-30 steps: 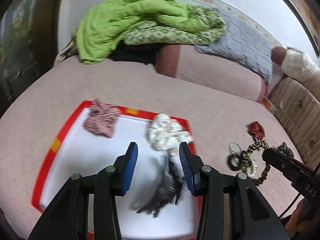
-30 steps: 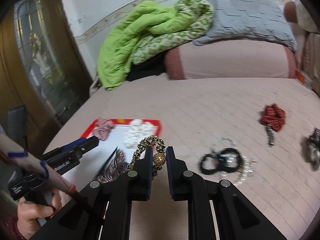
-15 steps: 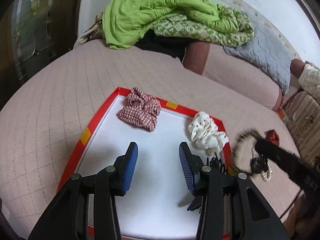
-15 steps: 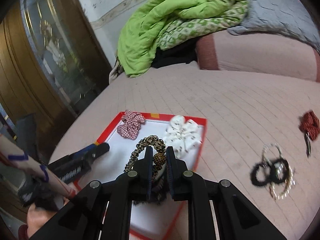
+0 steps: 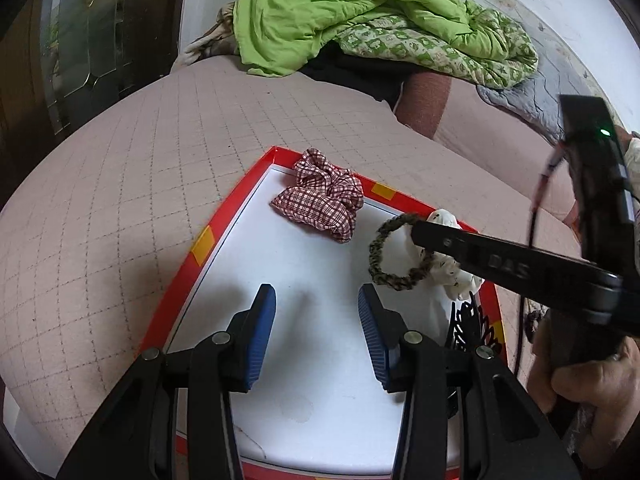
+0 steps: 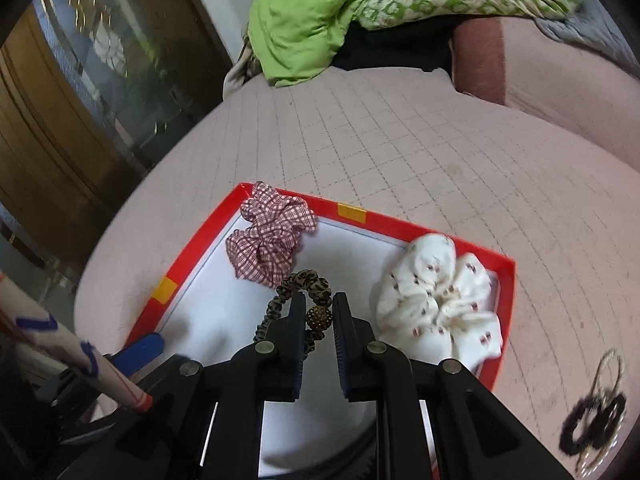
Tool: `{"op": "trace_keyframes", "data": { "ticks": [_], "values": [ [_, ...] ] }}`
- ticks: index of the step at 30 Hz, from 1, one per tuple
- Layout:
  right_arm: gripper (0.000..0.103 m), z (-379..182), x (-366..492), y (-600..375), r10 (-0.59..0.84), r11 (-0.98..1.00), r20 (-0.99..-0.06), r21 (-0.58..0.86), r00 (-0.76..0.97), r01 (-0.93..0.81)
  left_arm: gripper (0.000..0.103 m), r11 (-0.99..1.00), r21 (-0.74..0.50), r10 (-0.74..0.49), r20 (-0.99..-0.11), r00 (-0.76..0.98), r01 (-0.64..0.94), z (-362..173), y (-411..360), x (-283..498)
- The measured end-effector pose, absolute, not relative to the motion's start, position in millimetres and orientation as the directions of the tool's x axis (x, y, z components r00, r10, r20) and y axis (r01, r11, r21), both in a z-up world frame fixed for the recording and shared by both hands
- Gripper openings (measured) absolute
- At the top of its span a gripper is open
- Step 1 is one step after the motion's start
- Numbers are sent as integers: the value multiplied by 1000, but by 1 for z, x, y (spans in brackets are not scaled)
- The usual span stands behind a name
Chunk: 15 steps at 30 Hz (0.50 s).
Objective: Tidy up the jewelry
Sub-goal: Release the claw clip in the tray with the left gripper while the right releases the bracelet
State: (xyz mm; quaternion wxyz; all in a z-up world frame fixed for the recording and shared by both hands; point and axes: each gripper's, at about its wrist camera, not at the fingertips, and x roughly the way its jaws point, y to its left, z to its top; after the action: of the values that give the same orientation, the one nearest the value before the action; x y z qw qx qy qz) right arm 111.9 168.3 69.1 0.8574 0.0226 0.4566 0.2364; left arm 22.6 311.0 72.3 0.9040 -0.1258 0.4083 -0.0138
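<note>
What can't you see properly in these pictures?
- Black hair clip: in the left wrist view the left gripper covers its lower part; in the right wrist view it is hidden.
- Leopard hair band: in the right wrist view its near part is behind the right gripper.
- Black bands and rings on the bed: blurred, at the picture's edge.
- Tray: its near edge is covered by the grippers.

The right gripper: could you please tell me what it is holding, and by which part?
The right gripper pinches a leopard-print hair tie at its gold bead, above the red tray.
</note>
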Motion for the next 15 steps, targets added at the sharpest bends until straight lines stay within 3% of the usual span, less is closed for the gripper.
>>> {"op": "trace_keyframes", "data": {
  "ticks": [2, 3, 4, 15],
  "values": [
    [28, 68, 118, 172, 408, 891, -787, 233, 463, -389, 42, 968, -241, -131, -735, 665, -76, 72, 310, 23],
    [43, 69, 119, 170, 400, 894, -792, 227, 461, -385, 42, 967, -242, -134, -735, 664, -72, 72, 309, 24],
    [48, 71, 119, 167, 399, 896, -789, 225, 468, -384, 42, 967, -245, -138, -734, 665, -69, 73, 308, 24],
    [48, 115, 64, 52, 426, 905, -655, 315, 624, -288, 43, 962, -268, -234, -684, 691, 61, 88, 272, 17]
  ]
}}
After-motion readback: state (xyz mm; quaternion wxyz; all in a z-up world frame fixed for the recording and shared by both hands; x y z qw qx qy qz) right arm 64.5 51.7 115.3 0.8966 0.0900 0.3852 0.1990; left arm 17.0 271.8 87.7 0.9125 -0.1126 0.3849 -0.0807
